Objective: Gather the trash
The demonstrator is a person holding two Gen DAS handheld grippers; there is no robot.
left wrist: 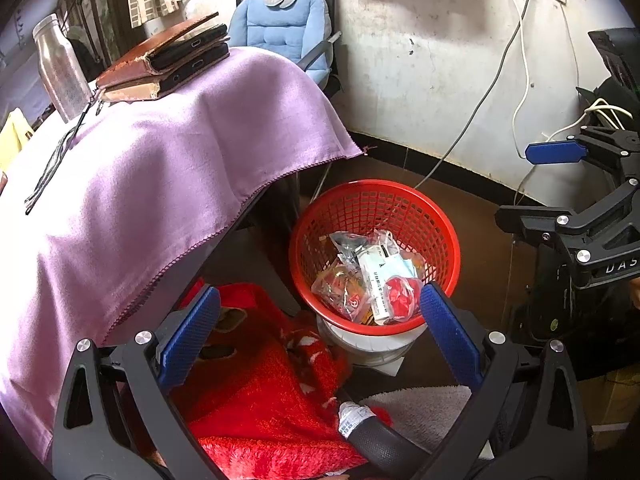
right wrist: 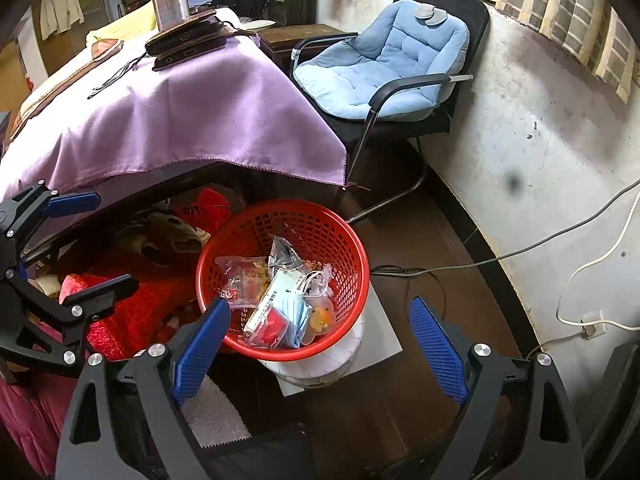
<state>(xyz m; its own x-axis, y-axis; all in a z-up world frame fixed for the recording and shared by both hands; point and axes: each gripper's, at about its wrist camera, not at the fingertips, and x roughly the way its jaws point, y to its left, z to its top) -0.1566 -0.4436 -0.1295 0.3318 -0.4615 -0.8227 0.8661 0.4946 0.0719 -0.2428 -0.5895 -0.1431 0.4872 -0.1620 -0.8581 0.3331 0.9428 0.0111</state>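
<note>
Left gripper (left wrist: 320, 320) was spread wide with nothing between its blue pads, hovering low over a red fuzzy blanket (left wrist: 256, 392) and looking toward the red basket (left wrist: 448, 224). Right gripper (right wrist: 320, 328) was likewise apart and empty, held just above the basket's near rim.

Basket sat on a white tub (right wrist: 320, 368) on the floor, just beside the corner of the counter, which was draped in a purple cloth (right wrist: 192, 112). Inside the basket: clear plastic wrappers (right wrist: 240, 280), a blue face mask (right wrist: 292, 312), a white packet (left wrist: 376, 280), something red and round (left wrist: 400, 296). About a third full.

On the counter only a stack of cased tablets (left wrist: 168, 64), a steel bottle (left wrist: 60, 68) and a thin cord (left wrist: 56, 160) showed; none of it looked like trash.

Judgement: collection looked mostly or fully done, since no loose trash was visible on the counter or floor. Anything left would be out of view.
</note>
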